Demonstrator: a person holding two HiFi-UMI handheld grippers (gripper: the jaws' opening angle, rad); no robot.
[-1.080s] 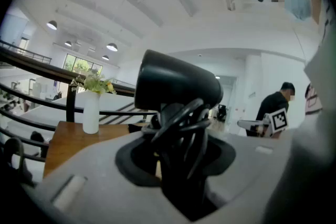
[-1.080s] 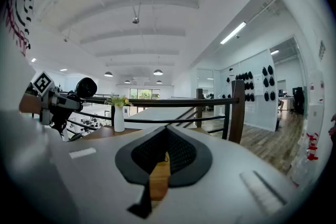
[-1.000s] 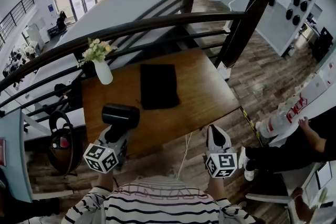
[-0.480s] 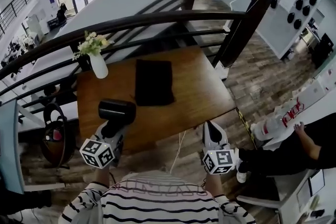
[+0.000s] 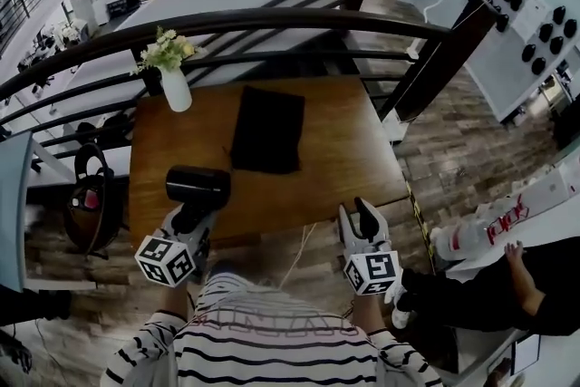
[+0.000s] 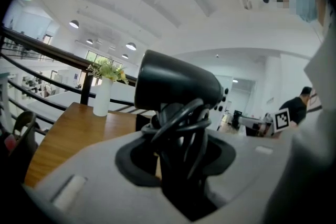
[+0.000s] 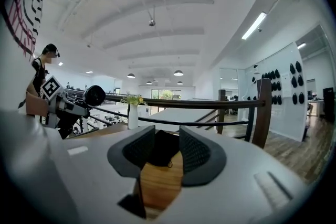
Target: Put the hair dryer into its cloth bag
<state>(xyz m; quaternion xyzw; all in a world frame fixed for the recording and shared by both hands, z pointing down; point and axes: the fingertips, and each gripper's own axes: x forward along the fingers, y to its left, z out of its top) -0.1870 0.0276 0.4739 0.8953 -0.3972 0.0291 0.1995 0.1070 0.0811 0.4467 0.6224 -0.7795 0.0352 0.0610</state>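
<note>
The black hair dryer [image 5: 198, 186] stands upright over the wooden table's [image 5: 335, 159] near left corner, its cord wound round the handle. My left gripper [image 5: 188, 217] is shut on that handle; in the left gripper view the dryer [image 6: 176, 86] rises from between the jaws of the left gripper [image 6: 178, 157]. The black cloth bag [image 5: 265, 130] lies flat mid-table, beyond both grippers. My right gripper [image 5: 361, 215] hovers at the table's near right edge; its jaws have just been opening and hold nothing. In the right gripper view the bag [image 7: 160, 156] shows far off between the jaws of the right gripper [image 7: 167, 139].
A white vase of flowers [image 5: 175, 86] stands at the table's far left corner. A dark railing [image 5: 272, 23] runs behind the table. A white cable [image 5: 304, 245] hangs off the front edge. A seated person [image 5: 507, 295] is at the right, and a chair with headphones [image 5: 91, 204] at the left.
The right gripper's jaws, pressed together before, now stand apart. The left gripper with the dryer has sunk a little towards the table's near left corner.
</note>
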